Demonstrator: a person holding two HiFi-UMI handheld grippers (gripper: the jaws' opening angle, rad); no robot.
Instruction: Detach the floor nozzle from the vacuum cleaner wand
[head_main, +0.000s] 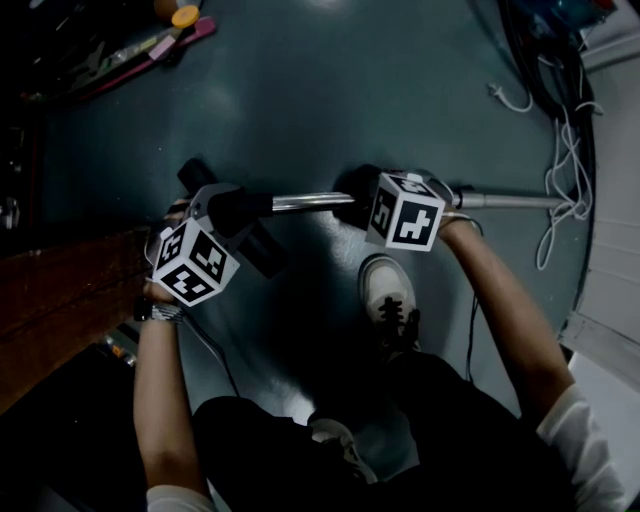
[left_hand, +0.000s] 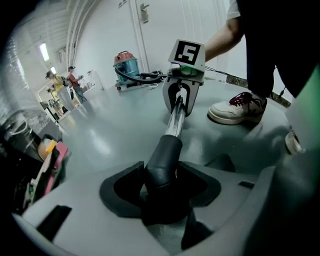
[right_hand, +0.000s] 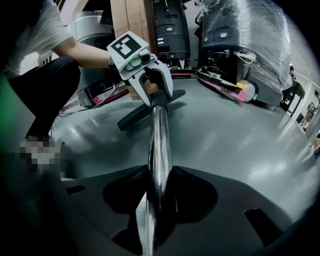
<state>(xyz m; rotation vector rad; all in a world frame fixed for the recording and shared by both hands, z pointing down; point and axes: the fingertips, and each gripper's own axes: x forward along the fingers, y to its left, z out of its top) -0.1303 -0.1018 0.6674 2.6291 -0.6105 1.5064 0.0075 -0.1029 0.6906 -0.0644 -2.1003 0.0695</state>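
Note:
The chrome wand (head_main: 310, 202) lies level above the floor, and its left end goes into the black neck (left_hand: 164, 160) of the floor nozzle (head_main: 262, 250). My left gripper (head_main: 238, 210) is shut on that black neck; in the left gripper view its jaws (left_hand: 162, 187) press both sides of it. My right gripper (head_main: 360, 206) is shut on the chrome wand (right_hand: 159, 145) further right. The right gripper view looks along the tube to the left gripper (right_hand: 150, 82) and the nozzle's black bar (right_hand: 142, 114) on the floor. Past the right gripper, the wand (head_main: 510, 201) runs on to the right.
A person's shoe (head_main: 390, 295) stands just below the wand. White cables (head_main: 560, 180) trail at the right and a wooden board (head_main: 70, 295) lies at the left. Tools (head_main: 150, 45) lie at the top left. A red and blue vacuum canister (left_hand: 127, 67) stands far off.

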